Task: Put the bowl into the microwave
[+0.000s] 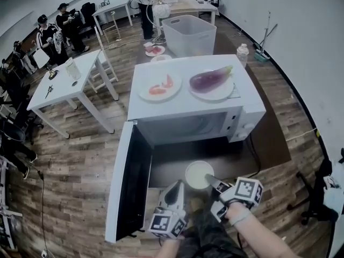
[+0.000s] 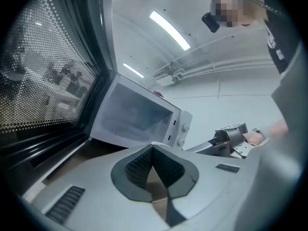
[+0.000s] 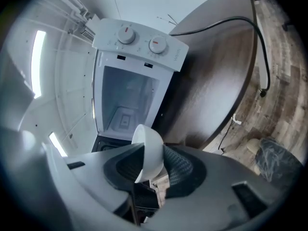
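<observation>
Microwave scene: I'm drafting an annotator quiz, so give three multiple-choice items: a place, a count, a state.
1. Where does the eggplant lie?
A. on a plate on the microwave
B. inside the microwave
C. on the floor
2. How many plates stand on the microwave?
A. one
B. two
C. four
3. The microwave's door is:
A. shut
B. open
C. taken off
Answers: A, its plate sits on the top. B, the other holds red slices. B, it hangs out leftward.
</observation>
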`<state>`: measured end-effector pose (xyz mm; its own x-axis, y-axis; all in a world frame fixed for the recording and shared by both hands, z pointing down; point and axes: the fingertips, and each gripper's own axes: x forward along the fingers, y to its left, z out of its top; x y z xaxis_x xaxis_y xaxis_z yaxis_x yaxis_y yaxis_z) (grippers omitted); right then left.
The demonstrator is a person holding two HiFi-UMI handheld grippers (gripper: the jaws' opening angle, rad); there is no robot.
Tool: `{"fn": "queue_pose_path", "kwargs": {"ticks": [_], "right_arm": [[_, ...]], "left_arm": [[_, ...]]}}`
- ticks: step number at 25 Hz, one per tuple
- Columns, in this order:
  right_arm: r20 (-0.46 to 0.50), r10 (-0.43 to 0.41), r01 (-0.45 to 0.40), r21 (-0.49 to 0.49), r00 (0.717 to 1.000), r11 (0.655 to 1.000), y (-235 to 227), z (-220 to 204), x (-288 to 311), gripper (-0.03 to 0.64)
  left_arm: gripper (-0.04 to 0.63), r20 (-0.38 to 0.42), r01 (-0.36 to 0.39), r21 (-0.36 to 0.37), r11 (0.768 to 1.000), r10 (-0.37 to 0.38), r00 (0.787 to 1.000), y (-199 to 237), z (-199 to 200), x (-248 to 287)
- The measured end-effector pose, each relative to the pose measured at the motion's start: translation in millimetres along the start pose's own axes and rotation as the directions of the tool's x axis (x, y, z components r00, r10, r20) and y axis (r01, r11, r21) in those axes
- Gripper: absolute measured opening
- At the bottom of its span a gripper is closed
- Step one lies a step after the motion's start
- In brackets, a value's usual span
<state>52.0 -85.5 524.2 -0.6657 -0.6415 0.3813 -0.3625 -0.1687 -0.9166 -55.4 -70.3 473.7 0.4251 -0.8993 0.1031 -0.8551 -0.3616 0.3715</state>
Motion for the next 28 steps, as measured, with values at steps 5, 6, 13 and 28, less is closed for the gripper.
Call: {"fn": "queue_pose_path", "kwargs": {"ticks": [5, 6, 13, 28], "right_arm": [[0.01, 0.015, -0.015, 0.004, 1.0, 1.0, 3, 21, 16, 0.117], [0.008, 0.021, -0.021, 0.002, 1.0, 1.0, 4, 24, 19, 0.117], [0.01, 0.01, -0.01, -0.001, 1.0, 1.0, 8, 43, 38, 0.117], [0.042, 0.017, -0.017, -0.001, 0.999, 1.0, 36, 73, 80, 0.117]], "left_arm": [[0.0, 0.024, -0.026, 0.011, 1.0, 0.025, 0.999, 10, 1, 17], [0.0, 0.025, -0.033, 0.005, 0.999, 0.033, 0.999, 12, 0, 19], [0.0, 0.022, -0.035, 0.005, 0.999, 0.034, 0.999, 19, -2, 37], [0.001, 0.026, -0.023, 0.001, 1.0, 0.023, 0.999, 31, 9, 72]]}}
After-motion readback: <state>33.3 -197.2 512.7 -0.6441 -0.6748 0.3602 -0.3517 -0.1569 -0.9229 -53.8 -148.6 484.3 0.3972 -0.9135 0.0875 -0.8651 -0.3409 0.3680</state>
